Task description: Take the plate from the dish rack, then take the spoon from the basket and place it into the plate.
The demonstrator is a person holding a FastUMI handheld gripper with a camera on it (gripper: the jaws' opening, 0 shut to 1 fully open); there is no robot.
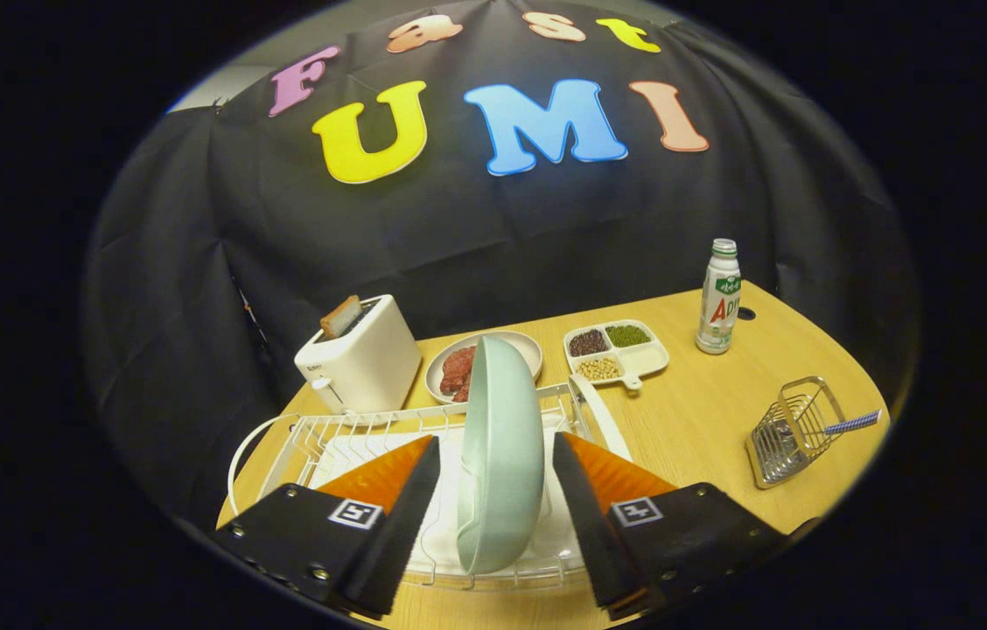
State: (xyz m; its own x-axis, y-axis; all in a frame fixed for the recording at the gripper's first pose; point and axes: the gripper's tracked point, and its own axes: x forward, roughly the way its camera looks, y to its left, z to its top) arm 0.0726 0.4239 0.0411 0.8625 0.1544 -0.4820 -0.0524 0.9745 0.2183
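Wooden table [703, 411] carries everything, with bare room on the side toward the wire basket [787, 433], which looks the best spot to set the plate down. White wire dish rack [301, 437] takes up the near side, and its rails and upright prongs are the main snag risk if the plate is dragged sideways instead of lifted straight up. Behind it, close by, stand a toaster [362, 359] and a dish of red food [457, 367], so tipping the plate away could knock them. Pale green plate [502, 455] stands on edge in the rack, between the fingers of the gripper [496, 490]; the fingers are spread either side with a visible gap, not pressing it. A glazed rim gripped off-centre may slip or swivel. The spoon [843, 426] lies in the basket, handle poking out, well apart
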